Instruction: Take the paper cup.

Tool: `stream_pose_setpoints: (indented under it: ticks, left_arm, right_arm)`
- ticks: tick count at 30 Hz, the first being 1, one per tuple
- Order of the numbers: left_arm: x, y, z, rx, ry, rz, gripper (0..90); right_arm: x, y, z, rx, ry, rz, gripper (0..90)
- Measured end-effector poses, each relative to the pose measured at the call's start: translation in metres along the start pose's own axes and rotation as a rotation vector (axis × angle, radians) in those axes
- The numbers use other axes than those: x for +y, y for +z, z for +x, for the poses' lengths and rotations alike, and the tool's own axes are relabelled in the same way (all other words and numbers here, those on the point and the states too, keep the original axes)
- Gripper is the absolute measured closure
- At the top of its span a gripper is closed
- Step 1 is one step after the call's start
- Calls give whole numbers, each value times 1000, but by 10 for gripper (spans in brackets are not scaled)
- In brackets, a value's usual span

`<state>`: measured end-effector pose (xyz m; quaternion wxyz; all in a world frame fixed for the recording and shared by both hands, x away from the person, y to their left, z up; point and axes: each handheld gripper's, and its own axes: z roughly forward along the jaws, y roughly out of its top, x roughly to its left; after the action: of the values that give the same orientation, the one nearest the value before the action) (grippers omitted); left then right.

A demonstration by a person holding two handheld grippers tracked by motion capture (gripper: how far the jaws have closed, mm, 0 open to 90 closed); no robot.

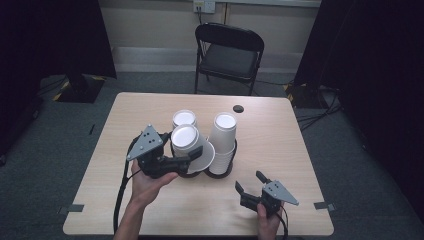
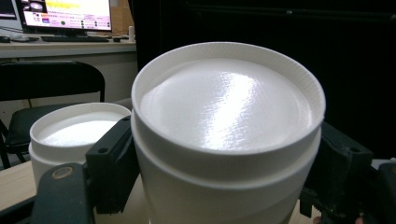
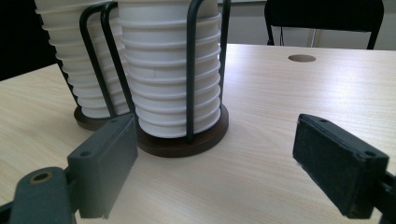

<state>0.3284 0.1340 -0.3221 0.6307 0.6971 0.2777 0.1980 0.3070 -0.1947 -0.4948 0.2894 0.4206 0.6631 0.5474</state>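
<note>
A white paper cup (image 1: 186, 139) is held bottom-up and tilted over the middle of the table, with my left gripper (image 1: 191, 160) shut on it from the left. In the left gripper view both black jaws press the sides of that cup (image 2: 224, 107), and a second upturned stack (image 2: 77, 128) stands behind it. Two more stacks of white cups (image 1: 223, 140) (image 1: 184, 119) stand in dark wire holders. My right gripper (image 1: 250, 182) rests near the front right edge, open and empty. Its view looks at a ribbed cup stack (image 3: 170, 84) inside a wire holder on a round brown base (image 3: 187, 142).
The wooden table (image 1: 280, 150) has a round cable hole (image 1: 238, 108) near its far edge. A black folding chair (image 1: 229, 52) stands behind the table. Dark curtains hang at both sides. A lit monitor (image 2: 65, 14) sits on a desk in the background.
</note>
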Motion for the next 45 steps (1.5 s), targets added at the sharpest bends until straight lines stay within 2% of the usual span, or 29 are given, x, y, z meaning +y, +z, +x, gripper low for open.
stream_pose_setpoints:
  ticks: [2, 7, 8, 10, 11, 15, 19, 21, 23, 26, 29, 30, 34, 37, 41, 42, 45]
  left_arm:
    - [-5, 0, 0, 8, -2, 13, 209]
    - [-16, 0, -2, -3, -18, 29, 209]
    - [-18, -1, -3, -5, -25, 29, 209]
    - [-22, -2, -4, 0, -30, 37, 209]
    - [-24, -2, -5, -2, -31, 40, 209]
    - [-32, -1, -6, -8, -48, 56, 209]
    - [-43, 1, -3, -13, -83, 75, 209]
    - [-49, 1, 0, -30, -117, 78, 209]
    - [-56, 2, 2, -25, -140, 89, 209]
    - [-65, 1, 4, -31, -167, 107, 209]
    - [-75, -2, 7, -43, -222, 97, 209]
    - [-78, -2, 8, -52, -248, 93, 209]
    - [-89, -7, 7, -49, -307, 101, 209]
    - [-92, -11, 7, -89, -358, 93, 209]
    - [-95, -12, 4, -109, -371, 98, 207]
    - [-97, -11, 3, -113, -369, 102, 207]
    - [-101, -9, 2, -118, -402, 96, 207]
  right_arm:
    - [1, 2, 2, -16, -17, 21, 132]
    - [1, 3, 6, -37, -47, 32, 132]
    - [1, 2, 9, 3, -51, 29, 129]
    - [0, 2, 10, 9, -58, 25, 130]
    - [0, 2, 11, 31, -59, 21, 130]
    - [0, 4, 18, 50, -43, 33, 138]
    - [0, 7, 31, 77, -66, 53, 160]
    - [0, 8, 37, 102, -68, 43, 181]
    - [0, 10, 43, 130, -73, 34, 211]
    - [2, 12, 52, 194, -64, -1, 274]
    - [4, 14, 59, 225, -81, -18, 321]
    - [3, 15, 62, 251, -71, -34, 337]
    - [2, 18, 67, 275, -75, -47, 351]
    - [2, 17, 70, 289, -103, -76, 375]
    - [5, 13, 75, 297, -134, -153, 432]
    - [5, 13, 75, 297, -134, -153, 432]
    - [5, 14, 76, 304, -140, -160, 458]
